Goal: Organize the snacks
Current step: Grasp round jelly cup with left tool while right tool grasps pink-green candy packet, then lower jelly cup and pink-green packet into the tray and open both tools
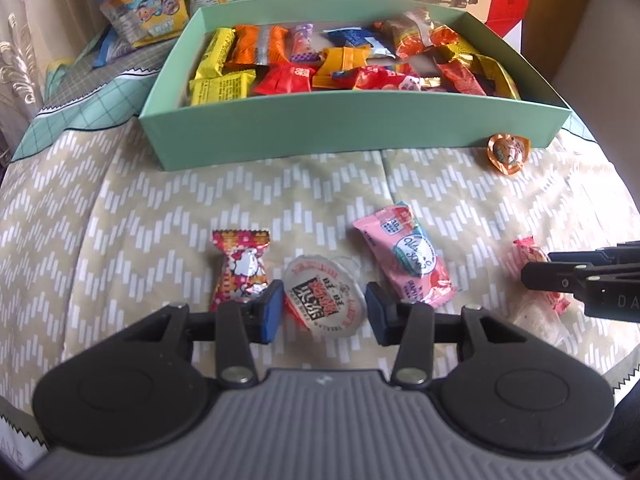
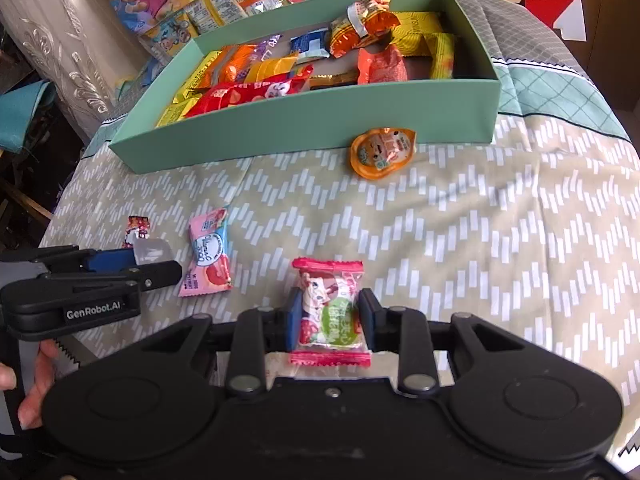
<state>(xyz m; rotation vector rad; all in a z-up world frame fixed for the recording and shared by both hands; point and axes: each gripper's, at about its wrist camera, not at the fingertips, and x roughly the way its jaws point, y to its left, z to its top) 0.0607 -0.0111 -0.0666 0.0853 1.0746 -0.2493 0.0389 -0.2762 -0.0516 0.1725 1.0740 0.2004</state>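
Fingers (image 1: 276,308) of both grippers clamp snacks: left jelly cup (image 1: 324,300), right candy (image 2: 330,312).

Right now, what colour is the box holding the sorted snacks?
Pale mint green, inside and out; the box shows best in the left wrist view.

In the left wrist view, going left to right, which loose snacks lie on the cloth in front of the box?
Red candy → jelly cup between the left gripper's jaws → pink packet → orange jelly cup.
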